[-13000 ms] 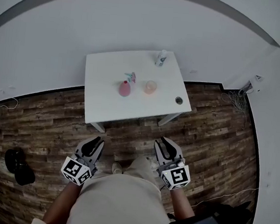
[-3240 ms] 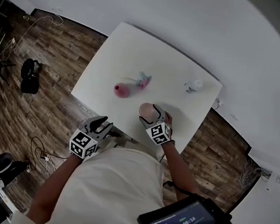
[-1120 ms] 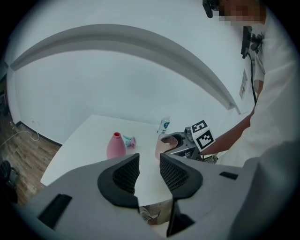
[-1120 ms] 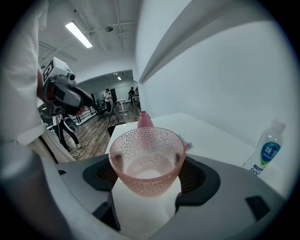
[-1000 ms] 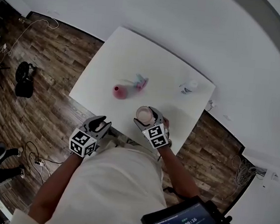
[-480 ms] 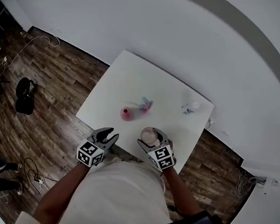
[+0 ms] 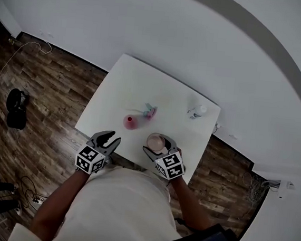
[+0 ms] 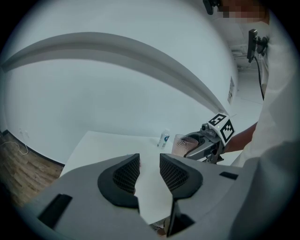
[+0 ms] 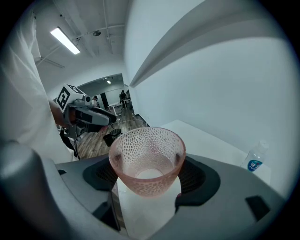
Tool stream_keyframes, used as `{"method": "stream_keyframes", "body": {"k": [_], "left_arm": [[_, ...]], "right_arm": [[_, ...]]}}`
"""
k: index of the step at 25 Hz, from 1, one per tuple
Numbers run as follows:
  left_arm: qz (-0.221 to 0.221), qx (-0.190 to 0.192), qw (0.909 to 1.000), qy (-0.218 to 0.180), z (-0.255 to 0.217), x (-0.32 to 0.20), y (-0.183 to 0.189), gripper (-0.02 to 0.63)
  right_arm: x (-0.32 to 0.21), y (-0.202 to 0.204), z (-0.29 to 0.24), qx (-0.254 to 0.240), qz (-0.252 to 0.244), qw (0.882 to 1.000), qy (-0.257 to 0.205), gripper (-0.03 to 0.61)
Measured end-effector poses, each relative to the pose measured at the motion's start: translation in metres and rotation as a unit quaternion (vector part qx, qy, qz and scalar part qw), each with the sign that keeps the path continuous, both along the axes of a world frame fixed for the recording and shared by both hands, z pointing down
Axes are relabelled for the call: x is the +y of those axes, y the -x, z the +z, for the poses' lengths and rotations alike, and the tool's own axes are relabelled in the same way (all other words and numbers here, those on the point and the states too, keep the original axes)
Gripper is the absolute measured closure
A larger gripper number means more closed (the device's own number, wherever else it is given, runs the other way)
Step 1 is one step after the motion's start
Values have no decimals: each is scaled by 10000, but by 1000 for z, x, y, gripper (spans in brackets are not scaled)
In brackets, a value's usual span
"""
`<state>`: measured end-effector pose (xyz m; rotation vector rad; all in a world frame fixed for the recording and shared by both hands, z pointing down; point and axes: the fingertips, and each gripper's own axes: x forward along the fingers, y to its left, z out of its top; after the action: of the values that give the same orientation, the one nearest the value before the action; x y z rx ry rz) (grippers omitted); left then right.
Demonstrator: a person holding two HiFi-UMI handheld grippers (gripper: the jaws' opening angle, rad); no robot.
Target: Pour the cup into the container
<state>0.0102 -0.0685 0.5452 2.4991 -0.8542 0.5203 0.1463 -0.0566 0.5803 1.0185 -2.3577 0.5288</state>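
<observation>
So, starting at your left: your left gripper hangs by the near edge of the table, between seven and eight o'clock from the container. Its jaws stand apart with nothing between them, and only bare table top shows through the gap. It plays no part right now.

Next comes the pink container, standing on the table toward the near side, clear of both grippers. Just beyond it, at two o'clock, lies a small teal and pink thing, too small to name.

Then your right gripper is clamped on the cup, one pad on each side of its lower wall. It is a pink, dimpled, see-through cup, upright with its mouth up. You hold it over the near part of the table, with the container at ten o'clock from it, near but apart. Whether it carries anything I cannot tell; the bottom looks pale, nothing more.

Farthest right, between one and two o'clock from the cup, a small clear bottle stands by the far right corner, out of your way.

As for progress, the grasp looks done and the cup appears to be off the table top. Most of the task is left: carry the cup toward ten o'clock until its lip is above the container, then tip it and empty it. The container looks no wider than the cup, so I'd judge the pour wants a slow tilt.
</observation>
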Motion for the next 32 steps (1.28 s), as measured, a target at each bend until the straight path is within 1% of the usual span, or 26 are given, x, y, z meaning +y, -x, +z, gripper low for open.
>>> {"method": "stream_keyframes", "body": {"k": [5,16,19,25,32], "left_arm": [[94,66,9999,-43,-6,-9,6,485],[13,140,9999,-94,-10,-20,22,486],[-26,132,9998,-113,-11,-22,28,514],[-196,108,9996,-177,-12,-30,41,597],[-266,117,9995,-152,-13,-37,51,603]], "right_arm": [[-8,9,-7,176,41,9998,29,207],[-24,28,-21,409,-87,9991,66,207],[-25,34,-24,419,-103,9990,89,207],[-27,41,-27,501,-143,9985,186,207],[-31,42,-31,524,-107,9982,261,207]]}}
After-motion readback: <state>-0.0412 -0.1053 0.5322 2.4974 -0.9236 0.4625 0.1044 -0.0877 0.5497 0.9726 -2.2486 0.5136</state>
